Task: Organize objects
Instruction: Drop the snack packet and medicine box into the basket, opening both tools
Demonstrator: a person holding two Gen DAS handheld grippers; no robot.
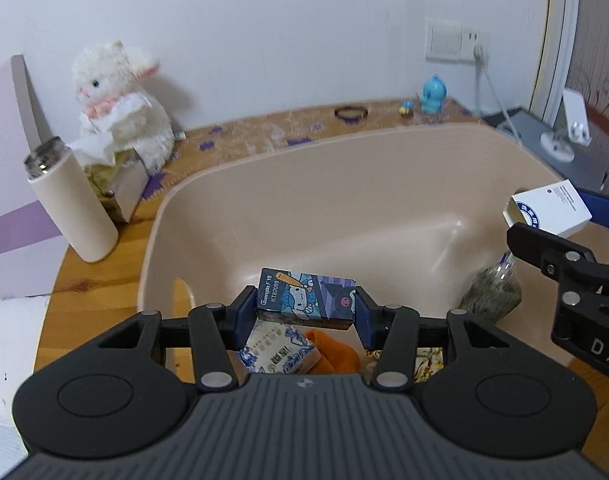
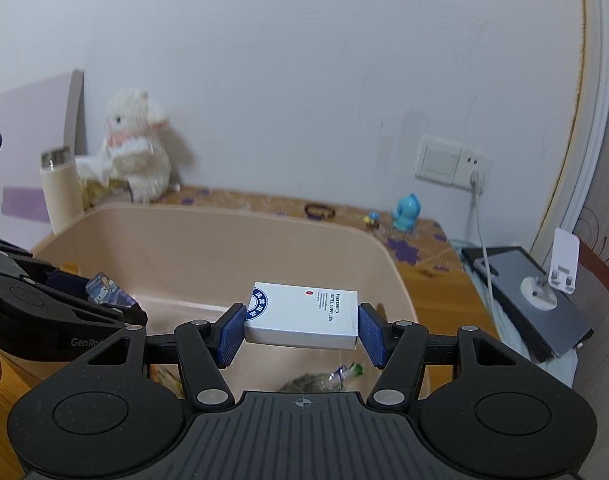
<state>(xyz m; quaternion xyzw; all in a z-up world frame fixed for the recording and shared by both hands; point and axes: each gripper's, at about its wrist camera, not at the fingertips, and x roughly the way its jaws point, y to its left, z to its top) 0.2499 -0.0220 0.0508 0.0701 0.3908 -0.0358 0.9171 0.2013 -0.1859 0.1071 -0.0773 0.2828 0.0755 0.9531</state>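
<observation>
i hold both grippers over the beige tub (image 1: 344, 184) on the wooden worktop (image 1: 100, 280), each carrying a small carton. my left gripper (image 1: 306, 316) has its blue fingers (image 1: 244, 316) clenched on the short ends of a cartoon-printed box (image 1: 306, 298), held flat above the near part of the tub. my right gripper (image 2: 300, 330) grips a white box (image 2: 304, 318) with a blue seal the same way, end to end; in the left wrist view it hangs at three o'clock over the tub's right rim.

both boxes look like light, stiff cardboard with smooth printed faces, so i judge them easy to carry but prone to slip or dent if squeezed harder; the short ends, where the pads sit now, seem the best hold.

beneath the left gripper, at six o'clock, lie a blue-and-white packet (image 1: 278, 350) and something orange (image 1: 336, 350), and at four o'clock a clear bag of dark dried matter (image 1: 490, 294). these could get in the way of setting a box down flat.

outside the tub, at nine o'clock, stand a cream flask (image 1: 70, 204) and a white plush toy (image 1: 120, 100) on a tissue box. at one o'clock sit a blue figurine (image 1: 434, 94) and a dark hair band (image 1: 350, 112). the two grippers are close together, so i'd mind them colliding.
</observation>
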